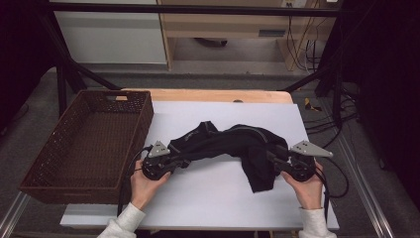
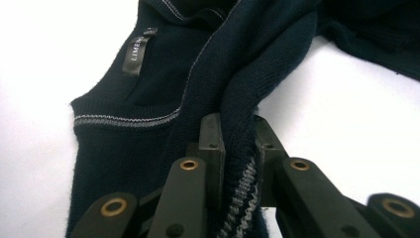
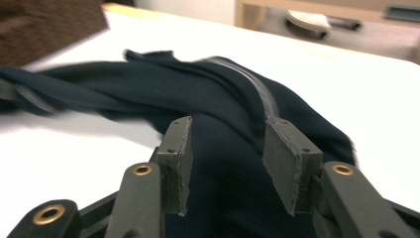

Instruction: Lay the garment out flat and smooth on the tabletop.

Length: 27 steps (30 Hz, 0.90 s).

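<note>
White desk (image 1: pixel 208 198) top holds a dark sweater (image 1: pixel 233 144) in the middle, with a brown basket (image 1: pixel 79 144) at 9 o'clock. Left gripper (image 1: pixel 181 159) jaws squeeze the sweater's edge. Right gripper (image 1: pixel 275 157) jaws stand apart, cloth loose between them.

To my left I see a brown wicker basket (image 1: pixel 89 144) sitting at the edge of the worktop (image 1: pixel 213 95), partly on the white sheet (image 1: pixel 208 198) that covers most of the wood. Beyond the worktop stands pale wooden furniture (image 1: pixel 223 25), and black cables (image 1: pixel 332 124) trail across the floor (image 1: pixel 208 79) on my right.
</note>
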Motion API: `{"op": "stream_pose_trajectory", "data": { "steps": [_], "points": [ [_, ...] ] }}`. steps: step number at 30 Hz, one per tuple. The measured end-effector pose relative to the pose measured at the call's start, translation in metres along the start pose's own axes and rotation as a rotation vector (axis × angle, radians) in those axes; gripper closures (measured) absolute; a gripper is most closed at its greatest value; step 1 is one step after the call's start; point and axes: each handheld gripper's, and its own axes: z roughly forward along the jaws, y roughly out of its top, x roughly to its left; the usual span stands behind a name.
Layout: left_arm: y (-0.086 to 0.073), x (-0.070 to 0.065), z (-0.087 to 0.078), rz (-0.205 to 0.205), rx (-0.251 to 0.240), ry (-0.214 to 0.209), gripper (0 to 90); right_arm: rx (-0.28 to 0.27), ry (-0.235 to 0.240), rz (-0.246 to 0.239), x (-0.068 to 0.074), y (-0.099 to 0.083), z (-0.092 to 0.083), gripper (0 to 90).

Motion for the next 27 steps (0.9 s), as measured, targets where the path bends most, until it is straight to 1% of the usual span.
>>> {"op": "stream_pose_trajectory", "data": {
  "steps": [2, 4, 7, 9, 10, 13, 14, 15, 17, 20, 22, 25, 27],
  "points": [
    [0.000, 0.000, 0.000, 0.001, 0.000, 0.000, 78.5, 0.013, 0.039, -0.014, 0.012, 0.002, 0.006, 51.0],
    [0.000, 0.000, 0.000, 0.002, 0.000, 0.000, 78.5, 0.036, 0.073, -0.022, 0.024, 0.002, 0.018, 48.6],
    [0.001, 0.000, -0.001, 0.002, -0.002, 0.001, 78.5, 0.084, 0.092, -0.026, 0.039, -0.002, 0.040, 45.0],
    [0.001, -0.001, -0.001, 0.003, -0.001, 0.000, 78.5, 0.118, 0.088, -0.030, 0.047, -0.005, 0.055, 43.4],
    [0.001, -0.001, -0.001, 0.004, -0.001, 0.000, 78.5, 0.133, 0.081, -0.041, 0.050, -0.007, 0.063, 43.2],
    [0.002, -0.001, -0.001, 0.007, -0.001, -0.001, 78.5, 0.176, 0.054, -0.050, 0.055, -0.012, 0.082, 43.7],
    [0.002, -0.001, -0.001, 0.007, -0.001, -0.001, 78.5, 0.195, 0.037, -0.050, 0.056, -0.014, 0.088, 43.9],
    [0.002, -0.001, -0.001, 0.006, -0.002, -0.001, 78.5, 0.207, 0.022, -0.062, 0.056, -0.016, 0.093, 43.5],
    [0.002, -0.001, -0.001, 0.005, -0.002, -0.002, 78.5, 0.221, -0.013, -0.078, 0.055, -0.019, 0.100, 45.0],
    [0.002, -0.001, -0.001, 0.008, -0.002, -0.002, 78.5, 0.244, -0.053, -0.082, 0.051, -0.024, 0.111, 48.4],
    [0.003, -0.002, -0.001, 0.009, -0.002, -0.003, 78.5, 0.254, -0.064, -0.076, 0.049, -0.026, 0.116, 50.6],
    [0.003, -0.002, -0.001, 0.008, -0.002, -0.004, 78.5, 0.283, -0.090, -0.101, 0.049, -0.028, 0.124, 55.3],
    [0.003, -0.002, -0.001, 0.009, -0.003, -0.003, 78.5, 0.291, -0.120, -0.130, 0.050, -0.028, 0.128, 59.6]
  ]
}}
